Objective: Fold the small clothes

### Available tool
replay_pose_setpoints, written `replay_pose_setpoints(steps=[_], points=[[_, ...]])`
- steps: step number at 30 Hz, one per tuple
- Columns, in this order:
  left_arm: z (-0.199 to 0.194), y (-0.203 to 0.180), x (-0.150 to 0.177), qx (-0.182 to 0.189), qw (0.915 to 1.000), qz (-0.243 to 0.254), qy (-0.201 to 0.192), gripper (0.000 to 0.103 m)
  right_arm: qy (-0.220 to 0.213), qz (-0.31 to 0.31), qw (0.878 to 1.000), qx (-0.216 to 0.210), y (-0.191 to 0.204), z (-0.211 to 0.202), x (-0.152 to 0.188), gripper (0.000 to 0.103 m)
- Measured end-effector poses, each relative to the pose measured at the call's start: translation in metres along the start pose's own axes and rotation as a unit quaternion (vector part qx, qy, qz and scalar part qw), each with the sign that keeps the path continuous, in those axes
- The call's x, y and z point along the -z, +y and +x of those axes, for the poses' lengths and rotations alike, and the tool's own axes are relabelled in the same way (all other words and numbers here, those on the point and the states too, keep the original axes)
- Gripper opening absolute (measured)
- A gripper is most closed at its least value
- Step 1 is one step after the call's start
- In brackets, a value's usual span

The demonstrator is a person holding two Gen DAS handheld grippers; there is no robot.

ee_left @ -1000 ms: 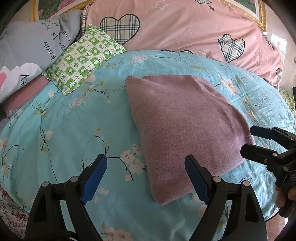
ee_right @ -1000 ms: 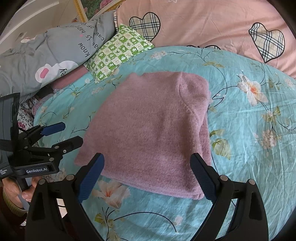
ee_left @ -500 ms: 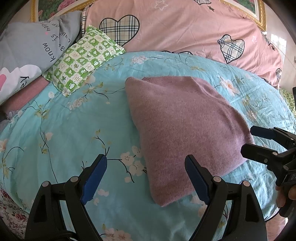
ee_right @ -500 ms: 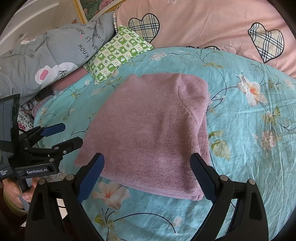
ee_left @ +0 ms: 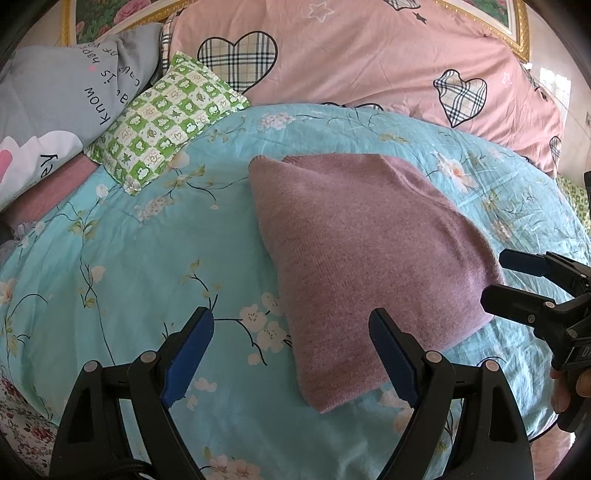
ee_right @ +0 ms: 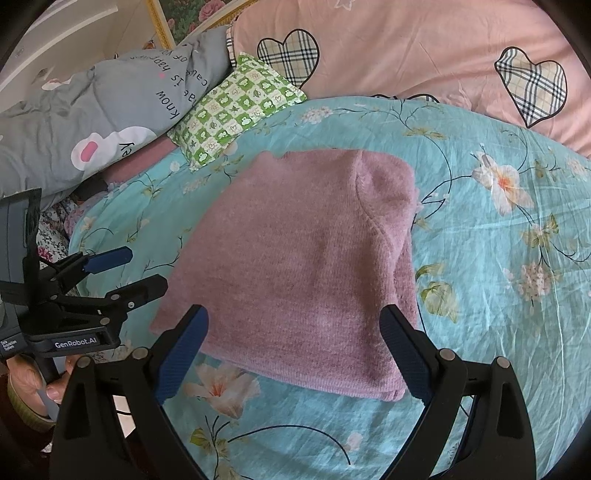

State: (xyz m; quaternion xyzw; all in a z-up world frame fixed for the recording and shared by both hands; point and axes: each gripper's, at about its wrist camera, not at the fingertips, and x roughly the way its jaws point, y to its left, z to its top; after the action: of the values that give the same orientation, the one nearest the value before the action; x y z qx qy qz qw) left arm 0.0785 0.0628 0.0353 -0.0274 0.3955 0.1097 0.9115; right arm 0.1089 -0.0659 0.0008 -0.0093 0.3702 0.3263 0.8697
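Both grippers' fingers (ee_left: 391, 354) (ee_right: 402, 350) spread, empty; folded mauve sweater (ee_right: 306, 266) hides its sleeves, near hem partly behind fingers

Mauve knit sweater (ee_right: 310, 266); turquoise floral sheet (ee_right: 498, 295); green-checked pillow (ee_left: 166, 114); pink heart-print duvet (ee_left: 351, 62).

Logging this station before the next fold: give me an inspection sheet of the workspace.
Surface: turquoise floral bedspread, lightly wrinkled.
Job's things: mauve knit sweater, folded into a compact rectangle, lying flat.
Clutter: green checked pillow, grey printed bedding, pink heart-print quilt, all beyond the sweater.
Grippers: left gripper open, empty; right gripper open, empty, over the sweater's near edge.
Cables: a thin dark cord below the left gripper's handle.
Surroundings: gold-framed floral headboard.
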Motion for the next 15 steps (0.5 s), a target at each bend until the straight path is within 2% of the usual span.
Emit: replay_pose_setpoints(steps=[15], points=[[-0.0011, -0.0025, -0.0021, 0.002, 1.0, 0.005, -0.002, 0.086, -0.003, 0.0, 1.0, 0.001, 0.0021, -0.0035, -0.0029, 0.094]])
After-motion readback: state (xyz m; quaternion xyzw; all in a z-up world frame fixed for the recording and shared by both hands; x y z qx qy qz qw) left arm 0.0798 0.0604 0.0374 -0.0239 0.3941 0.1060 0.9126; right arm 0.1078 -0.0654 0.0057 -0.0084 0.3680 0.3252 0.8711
